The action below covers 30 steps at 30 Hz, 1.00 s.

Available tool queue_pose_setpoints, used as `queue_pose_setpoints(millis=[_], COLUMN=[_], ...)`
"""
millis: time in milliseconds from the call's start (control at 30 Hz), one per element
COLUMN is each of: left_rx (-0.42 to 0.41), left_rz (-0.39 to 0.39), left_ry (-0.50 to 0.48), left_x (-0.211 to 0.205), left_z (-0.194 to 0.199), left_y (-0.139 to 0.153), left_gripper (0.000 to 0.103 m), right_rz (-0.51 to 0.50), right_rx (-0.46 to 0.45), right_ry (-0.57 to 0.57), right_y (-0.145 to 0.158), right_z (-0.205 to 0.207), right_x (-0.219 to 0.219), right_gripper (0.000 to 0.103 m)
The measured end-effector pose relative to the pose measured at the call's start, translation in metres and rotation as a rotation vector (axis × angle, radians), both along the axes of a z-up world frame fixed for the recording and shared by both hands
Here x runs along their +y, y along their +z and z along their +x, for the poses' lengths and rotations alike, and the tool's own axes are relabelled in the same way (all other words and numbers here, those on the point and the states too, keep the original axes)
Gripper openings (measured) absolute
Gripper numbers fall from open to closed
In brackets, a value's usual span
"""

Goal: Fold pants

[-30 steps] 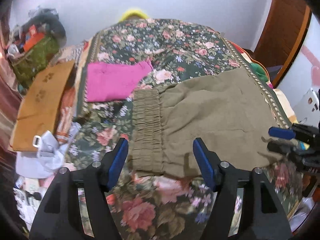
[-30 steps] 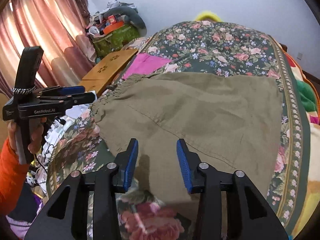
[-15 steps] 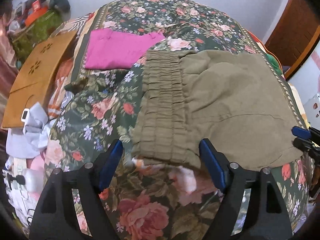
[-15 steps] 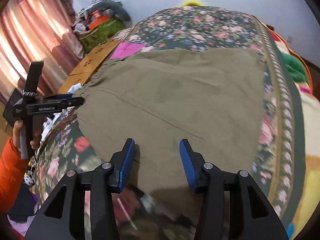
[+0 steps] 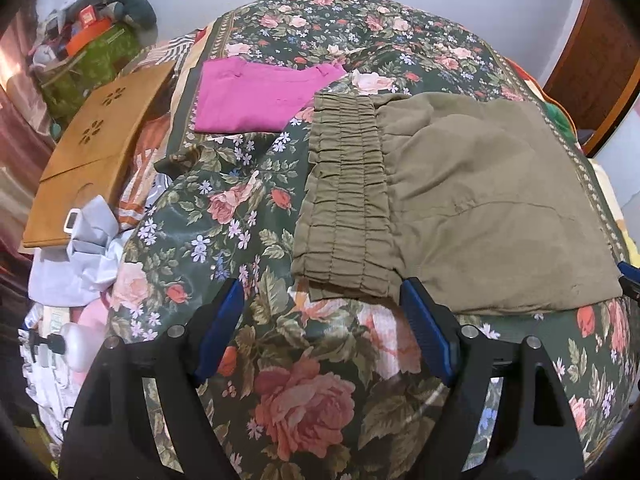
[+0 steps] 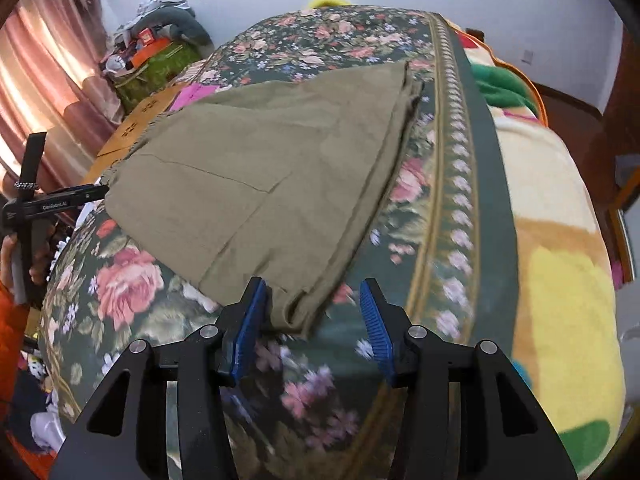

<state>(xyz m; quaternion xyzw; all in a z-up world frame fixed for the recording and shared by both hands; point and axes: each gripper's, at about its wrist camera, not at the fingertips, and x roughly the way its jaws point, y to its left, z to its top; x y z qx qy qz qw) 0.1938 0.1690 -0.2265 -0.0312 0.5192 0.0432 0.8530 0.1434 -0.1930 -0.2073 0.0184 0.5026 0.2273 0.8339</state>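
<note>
Olive-green pants (image 5: 460,200) lie folded flat on the floral bedspread (image 5: 240,208), with the gathered elastic waistband (image 5: 344,200) toward the left. My left gripper (image 5: 324,328) is open and empty, hovering just in front of the waistband's near corner. In the right wrist view the pants (image 6: 256,176) spread across the bed, and my right gripper (image 6: 316,320) is open with its jaws on either side of the pants' near right corner (image 6: 296,312). The left gripper also shows in the right wrist view (image 6: 60,204) at the pants' left edge.
Folded pink pants (image 5: 260,96) lie on the bed behind the waistband. A wooden lap table (image 5: 96,152) and loose cloth (image 5: 80,256) sit off the bed's left side. A colourful blanket (image 6: 552,264) covers the right side. Clutter (image 5: 88,24) is piled by the wall.
Both grippers moved closer and lower toward the pants' near edge. The right gripper shifted right to the pants' near right corner. Both stayed open.
</note>
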Motion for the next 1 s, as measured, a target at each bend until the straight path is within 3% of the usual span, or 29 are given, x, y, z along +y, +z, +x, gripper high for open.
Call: queue_pose_setpoints(millis=[133, 300, 567, 833, 1000], left_rx=[0.007, -0.054, -0.118, -0.120, -0.079], left_rz=[0.031, 0.020, 0.061, 0.070, 0.058], left_ry=[0.008, 0.014, 0.000, -0.015, -0.023], left_x=[-0.001, 0.000, -0.005, -0.007, -0.005], left_z=[-0.003, 0.000, 0.037, 0.089, 0.122], left_y=[0.010, 0.039, 0.072, 0.072, 0.054], left_gripper=[0.081, 0.081, 0.081, 0.081, 0.081], right_rz=[0.004, -0.011, 0.021, 0.008, -0.010], right_rx=[-0.005, -0.077, -0.184, -0.216, -0.205], right_ry=[-0.005, 0.009, -0.022, -0.049, -0.067], right_y=[0.007, 0.027, 0.058, 0.055, 0.037], right_z=[0.000, 0.010, 0.048, 0.105, 0.148], right_x=[-0.004, -0.003, -0.009, -0.011, -0.012], right_gripper=[0.046, 0.047, 0.049, 0.050, 0.058])
